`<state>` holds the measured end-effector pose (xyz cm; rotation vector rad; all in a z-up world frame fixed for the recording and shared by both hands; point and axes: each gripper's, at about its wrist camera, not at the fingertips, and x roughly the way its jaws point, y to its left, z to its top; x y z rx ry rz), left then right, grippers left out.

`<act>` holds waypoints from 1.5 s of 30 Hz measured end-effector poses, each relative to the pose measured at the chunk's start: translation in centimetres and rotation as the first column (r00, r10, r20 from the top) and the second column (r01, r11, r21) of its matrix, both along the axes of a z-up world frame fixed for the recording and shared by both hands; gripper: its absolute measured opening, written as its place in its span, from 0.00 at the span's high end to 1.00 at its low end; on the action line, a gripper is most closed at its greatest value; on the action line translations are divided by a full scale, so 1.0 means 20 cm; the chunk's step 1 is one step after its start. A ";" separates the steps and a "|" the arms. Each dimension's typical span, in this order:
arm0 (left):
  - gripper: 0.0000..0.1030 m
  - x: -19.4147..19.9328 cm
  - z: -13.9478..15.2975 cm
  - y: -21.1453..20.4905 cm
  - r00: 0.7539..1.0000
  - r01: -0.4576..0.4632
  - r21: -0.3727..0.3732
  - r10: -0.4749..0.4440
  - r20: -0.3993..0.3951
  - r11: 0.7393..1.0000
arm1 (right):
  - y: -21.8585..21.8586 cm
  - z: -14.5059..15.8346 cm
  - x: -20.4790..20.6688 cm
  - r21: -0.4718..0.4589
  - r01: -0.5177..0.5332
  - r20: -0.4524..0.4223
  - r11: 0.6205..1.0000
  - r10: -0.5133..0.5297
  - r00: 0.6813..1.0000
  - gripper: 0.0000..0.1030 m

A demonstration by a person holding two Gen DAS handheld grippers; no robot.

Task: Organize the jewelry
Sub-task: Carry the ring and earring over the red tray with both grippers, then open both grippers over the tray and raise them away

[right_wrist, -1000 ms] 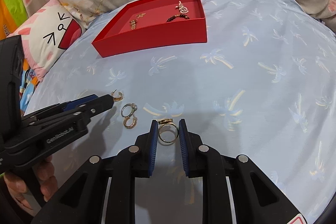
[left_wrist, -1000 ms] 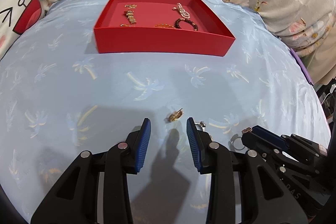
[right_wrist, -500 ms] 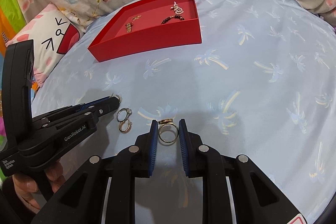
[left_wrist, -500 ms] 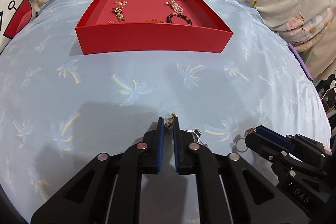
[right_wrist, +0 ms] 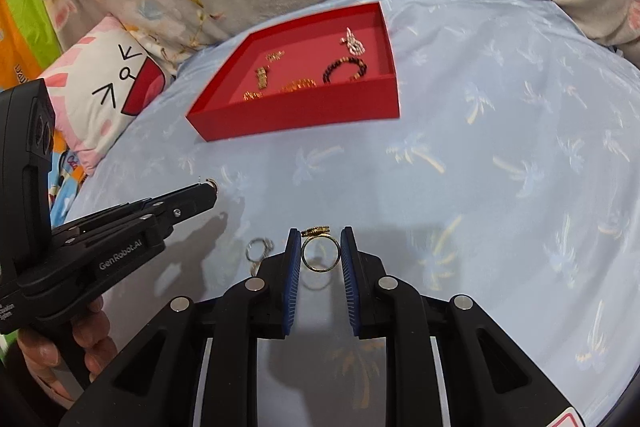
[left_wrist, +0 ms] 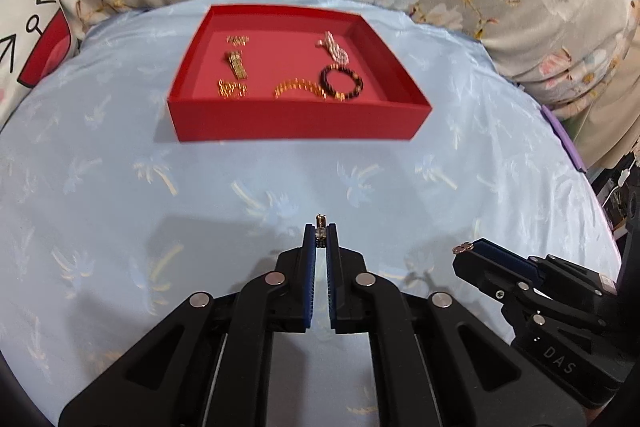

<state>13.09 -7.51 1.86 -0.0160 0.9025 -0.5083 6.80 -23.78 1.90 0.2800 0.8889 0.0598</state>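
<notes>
Blue palm-print bed (left_wrist: 120,187), red tray (left_wrist: 296,125) beyond. Left hand-held gripper (left_wrist: 320,233) pinching earring (left_wrist: 320,227) barely; right hand-held gripper (right_wrist: 320,253) clamping gold ring (right_wrist: 320,254). Could slip before tray.

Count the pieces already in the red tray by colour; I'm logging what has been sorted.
gold pieces: 4
dark bead bracelet: 1
pale pink beaded piece: 1
Total in the red tray: 6

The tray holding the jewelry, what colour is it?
The tray is bright red, inside and out. It shows best in the left wrist view.
</notes>
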 end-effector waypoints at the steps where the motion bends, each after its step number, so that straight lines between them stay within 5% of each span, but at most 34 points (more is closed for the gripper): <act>1: 0.96 0.01 0.02 0.01 1.000 -0.003 -0.001 0.003 0.007 1.000 | 0.00 0.02 0.01 -0.003 -0.003 0.008 1.000 0.003 1.000 0.82; 17: 0.96 0.52 0.33 -0.03 0.992 -0.047 -0.036 0.050 0.117 0.998 | -0.07 0.33 0.64 -0.015 -0.049 0.144 0.999 0.051 0.988 0.82; 32: 0.96 1.04 0.19 -0.18 0.996 -0.064 -0.003 0.064 0.069 0.998 | -0.08 0.15 1.27 -0.021 -0.062 0.055 0.998 0.063 0.996 0.82; 45: 0.96 1.24 0.05 -0.25 0.997 -0.071 0.038 0.070 0.023 0.997 | -0.10 -0.01 1.45 -0.009 -0.043 -0.033 0.999 0.043 0.999 0.82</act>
